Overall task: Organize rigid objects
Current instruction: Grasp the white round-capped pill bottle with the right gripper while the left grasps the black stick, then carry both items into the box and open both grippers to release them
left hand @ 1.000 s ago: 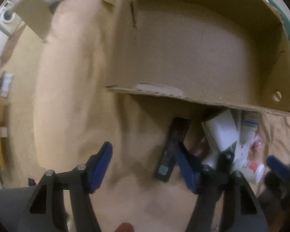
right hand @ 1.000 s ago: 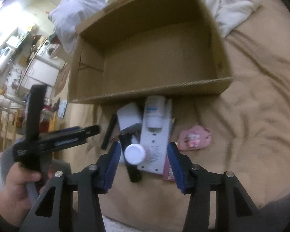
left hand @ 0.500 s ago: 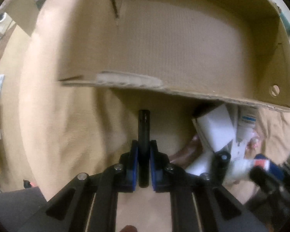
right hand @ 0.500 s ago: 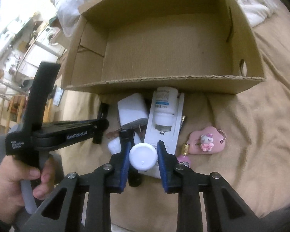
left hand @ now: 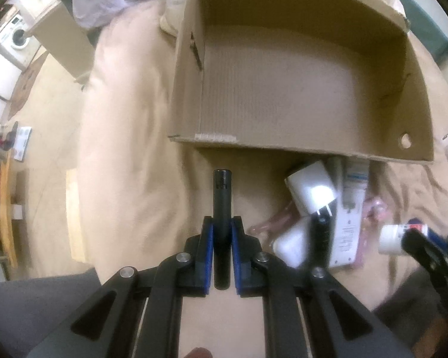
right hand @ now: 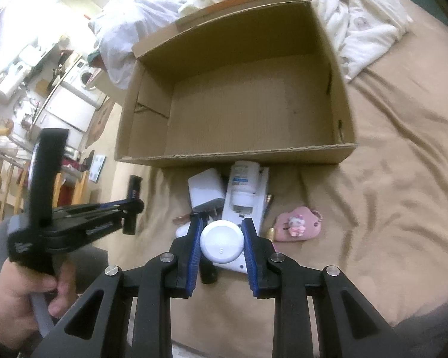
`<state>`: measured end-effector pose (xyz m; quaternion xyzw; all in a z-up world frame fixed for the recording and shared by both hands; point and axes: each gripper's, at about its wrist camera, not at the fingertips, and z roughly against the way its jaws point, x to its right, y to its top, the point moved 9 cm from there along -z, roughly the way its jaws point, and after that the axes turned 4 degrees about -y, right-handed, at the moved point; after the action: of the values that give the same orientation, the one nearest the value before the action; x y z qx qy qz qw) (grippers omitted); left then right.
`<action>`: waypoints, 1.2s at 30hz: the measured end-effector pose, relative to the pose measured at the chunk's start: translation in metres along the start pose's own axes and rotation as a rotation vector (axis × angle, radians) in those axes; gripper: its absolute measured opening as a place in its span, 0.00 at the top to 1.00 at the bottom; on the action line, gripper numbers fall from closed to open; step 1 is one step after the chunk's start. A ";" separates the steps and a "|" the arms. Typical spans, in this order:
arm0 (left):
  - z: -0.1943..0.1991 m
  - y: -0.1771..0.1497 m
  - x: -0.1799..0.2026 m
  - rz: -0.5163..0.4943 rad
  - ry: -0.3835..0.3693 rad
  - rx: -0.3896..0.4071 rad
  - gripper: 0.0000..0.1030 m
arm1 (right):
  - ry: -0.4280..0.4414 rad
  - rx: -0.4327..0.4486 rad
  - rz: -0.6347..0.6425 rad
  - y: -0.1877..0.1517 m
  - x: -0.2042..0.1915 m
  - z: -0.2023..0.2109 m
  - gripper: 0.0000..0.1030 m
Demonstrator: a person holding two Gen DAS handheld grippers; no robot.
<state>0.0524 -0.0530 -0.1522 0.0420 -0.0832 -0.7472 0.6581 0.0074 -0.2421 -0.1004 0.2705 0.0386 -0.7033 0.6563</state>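
Observation:
An open cardboard box lies on a beige bed, with nothing inside that I can see. My left gripper points straight down and is shut on a slim black tube, held up off the sheet just before the box's near wall. In the right wrist view that black tube sits in the left gripper, which a hand holds at the left. My right gripper is shut on a white-capped bottle, above the pile of small objects in front of the box.
On the sheet below the box lie a white plug adapter, a blue-labelled white bottle on a white power strip, and a pink charm. White bedding is bunched behind the box. The bed edge runs along the left.
Both grippers went from open to shut: the left on the black tube, the right on the white-capped bottle. Both then rose off the sheet with their objects.

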 end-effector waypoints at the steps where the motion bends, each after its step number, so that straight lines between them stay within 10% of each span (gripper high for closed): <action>1: 0.000 0.005 -0.004 -0.004 -0.004 0.001 0.90 | 0.003 0.001 -0.006 0.001 0.001 0.001 0.73; 36: 0.025 0.015 -0.012 -0.019 -0.106 0.054 0.90 | 0.013 0.051 -0.018 0.033 -0.007 0.005 0.73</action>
<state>0.0640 -0.0414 -0.1258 0.0208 -0.1376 -0.7519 0.6444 0.0367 -0.2423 -0.0834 0.2915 0.0273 -0.7081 0.6426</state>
